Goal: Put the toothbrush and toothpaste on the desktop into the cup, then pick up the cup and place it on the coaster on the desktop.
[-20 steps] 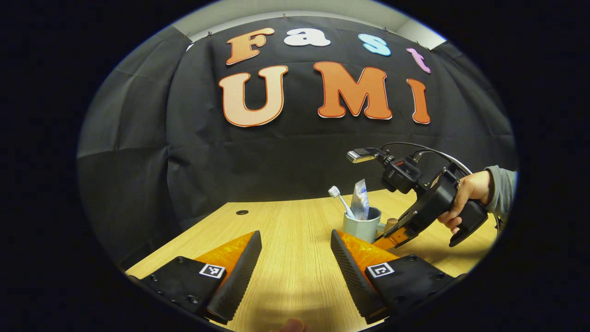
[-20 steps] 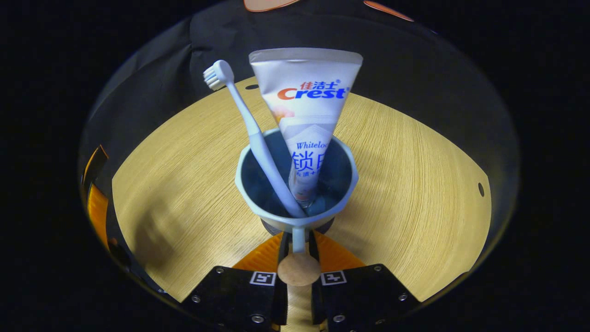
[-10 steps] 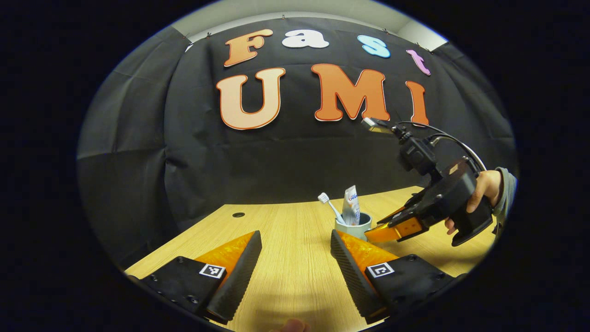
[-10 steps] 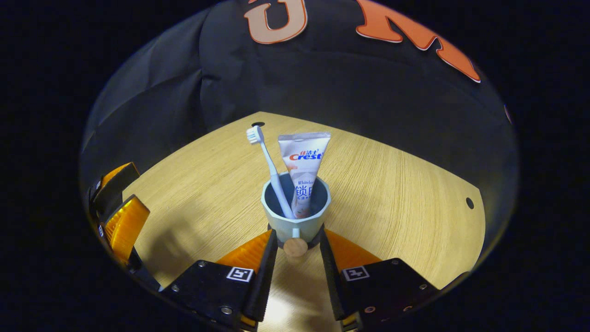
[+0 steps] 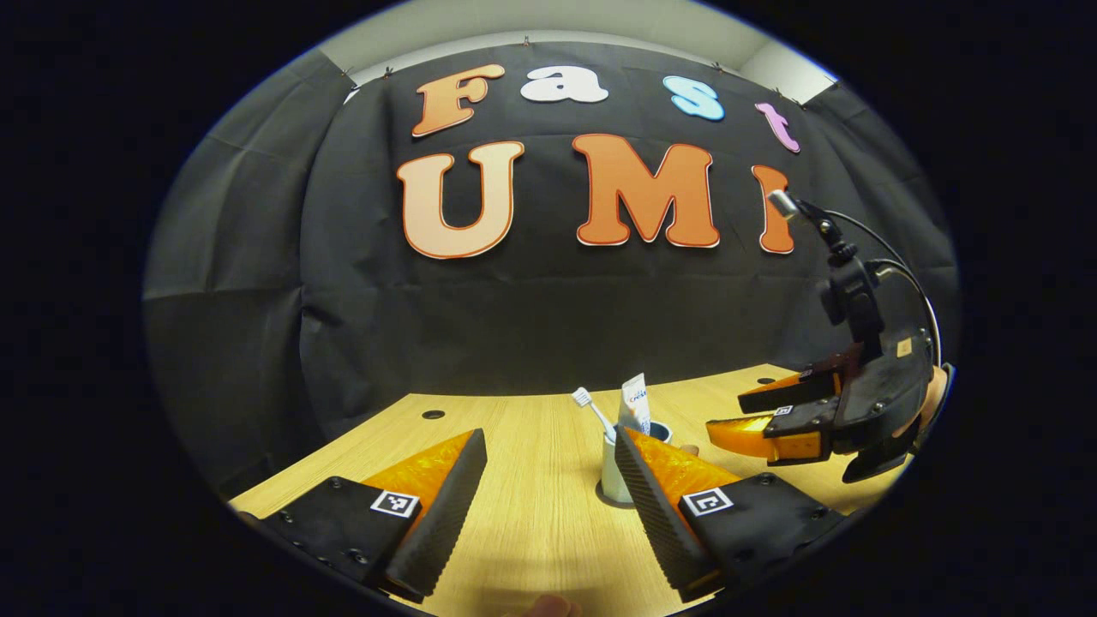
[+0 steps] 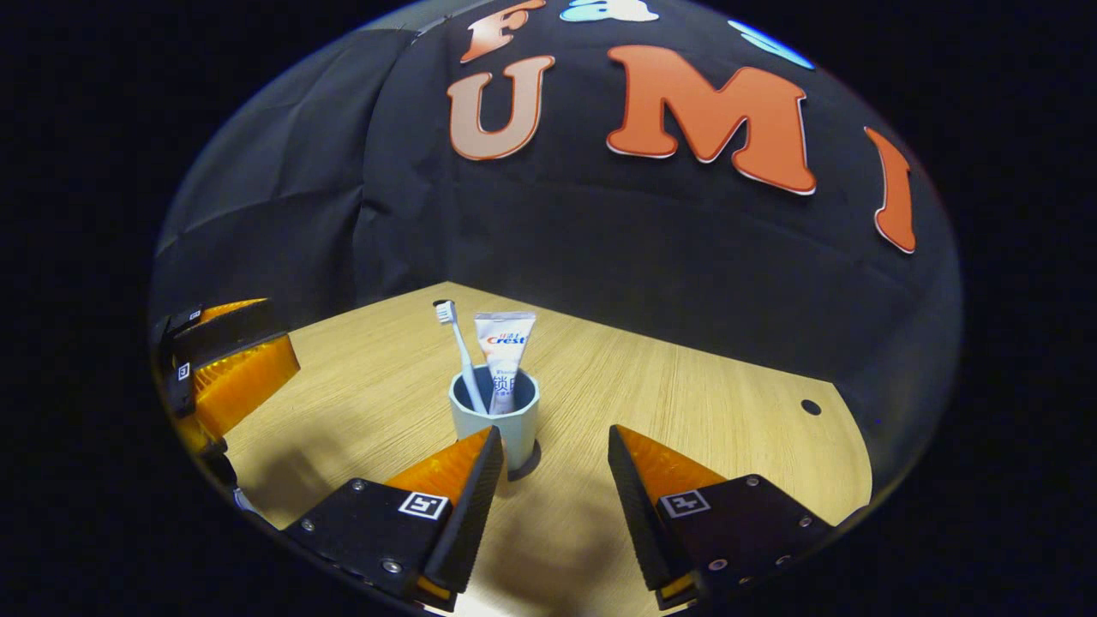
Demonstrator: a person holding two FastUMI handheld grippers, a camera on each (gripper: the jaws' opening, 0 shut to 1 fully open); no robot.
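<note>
The big wooden desktop point(image 6: 703, 403) is the flat place where everything sits, and it gives the cup a steady floor. On it, near the middle, stands the pale blue cup point(image 6: 495, 416). It stands straight up on a small dark round coaster point(image 6: 524, 464), which peeks out under its bottom edge, so the cup looks like it is already where the task wants it. The coaster is there to keep the cup off the wood. Inside the cup are the toothpaste point(image 6: 504, 347) and the toothbrush point(image 6: 458, 343). The toothpaste stands with its flat end up, and the toothbrush leans to one side with its bristles on top, because the cup walls hold them up. The right gripper point(image 6: 548, 450) is just in front of the cup with its two fingers spread wide apart. It holds nothing, and the cup is not between the fingers. I think it is open like that because its job with the cup is done. The left gripper point(image 5: 548, 450) is also wide open with nothing in it, and it hangs low over the desktop, out of the way. From there the cup point(image 5: 614, 467) shows just past one finger.
</note>
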